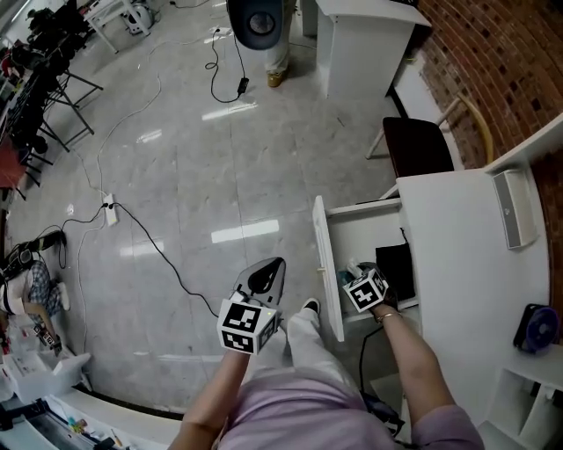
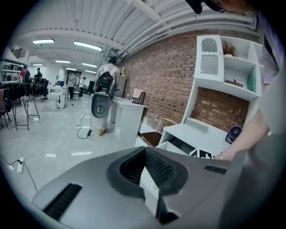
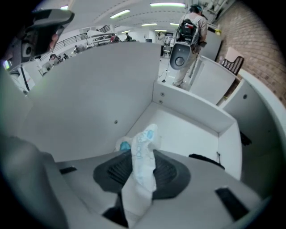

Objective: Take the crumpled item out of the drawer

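The crumpled item (image 3: pixel 145 138) is a white wrapper with blue print. My right gripper (image 3: pixel 142 161) is shut on it, and its free end sticks out past the pads above the white floor of the drawer (image 3: pixel 192 129). In the head view the right gripper (image 1: pixel 356 274) points steeply down inside the pulled-out drawer (image 1: pixel 327 264), with a bit of the wrapper (image 1: pixel 351 267) showing at its tip. My left gripper (image 1: pixel 266 274) hangs over the floor to the left of the drawer front. It holds nothing, and its pads (image 2: pixel 161 170) meet at the tip.
A black flat object (image 1: pixel 396 268) lies deeper in the drawer. The white desk (image 1: pixel 457 264) carries a grey speaker (image 1: pixel 515 209) and a purple fan (image 1: pixel 538 327). A dark chair (image 1: pixel 418 145) stands behind the drawer. Cables (image 1: pixel 149 242) cross the floor, and a person (image 1: pixel 264 26) stands far off.
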### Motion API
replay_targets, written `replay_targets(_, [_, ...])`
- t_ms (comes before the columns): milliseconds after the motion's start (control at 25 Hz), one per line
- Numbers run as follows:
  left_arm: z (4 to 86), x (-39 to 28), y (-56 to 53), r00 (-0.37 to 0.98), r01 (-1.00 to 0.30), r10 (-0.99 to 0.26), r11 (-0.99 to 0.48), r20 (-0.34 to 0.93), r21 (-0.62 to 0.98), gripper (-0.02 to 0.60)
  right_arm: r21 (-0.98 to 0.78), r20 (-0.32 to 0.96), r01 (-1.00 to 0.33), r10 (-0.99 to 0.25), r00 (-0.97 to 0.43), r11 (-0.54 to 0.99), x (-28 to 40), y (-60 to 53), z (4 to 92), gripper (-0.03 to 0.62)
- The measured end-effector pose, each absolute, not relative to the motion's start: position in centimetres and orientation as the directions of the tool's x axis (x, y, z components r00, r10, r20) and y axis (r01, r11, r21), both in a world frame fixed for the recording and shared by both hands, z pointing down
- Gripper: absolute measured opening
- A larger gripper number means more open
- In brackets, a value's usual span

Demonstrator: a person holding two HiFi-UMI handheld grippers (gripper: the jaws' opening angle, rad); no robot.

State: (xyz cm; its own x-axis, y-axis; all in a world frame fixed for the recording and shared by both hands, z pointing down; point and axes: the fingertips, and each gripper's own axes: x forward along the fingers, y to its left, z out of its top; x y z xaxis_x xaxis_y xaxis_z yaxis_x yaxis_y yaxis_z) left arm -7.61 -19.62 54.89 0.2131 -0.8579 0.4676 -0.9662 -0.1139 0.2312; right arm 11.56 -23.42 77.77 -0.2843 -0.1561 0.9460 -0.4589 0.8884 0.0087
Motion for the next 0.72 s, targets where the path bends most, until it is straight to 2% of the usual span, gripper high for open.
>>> replay_targets(720, [52.9, -7.9, -19.2, 0.310, -0.943, -0.864, -0.226, 0.397, 0.243, 0.002, 0.106, 0.847, -0.572, -0.375, -0.376, 0.813, 11.5, -23.2, 68.4, 0.123])
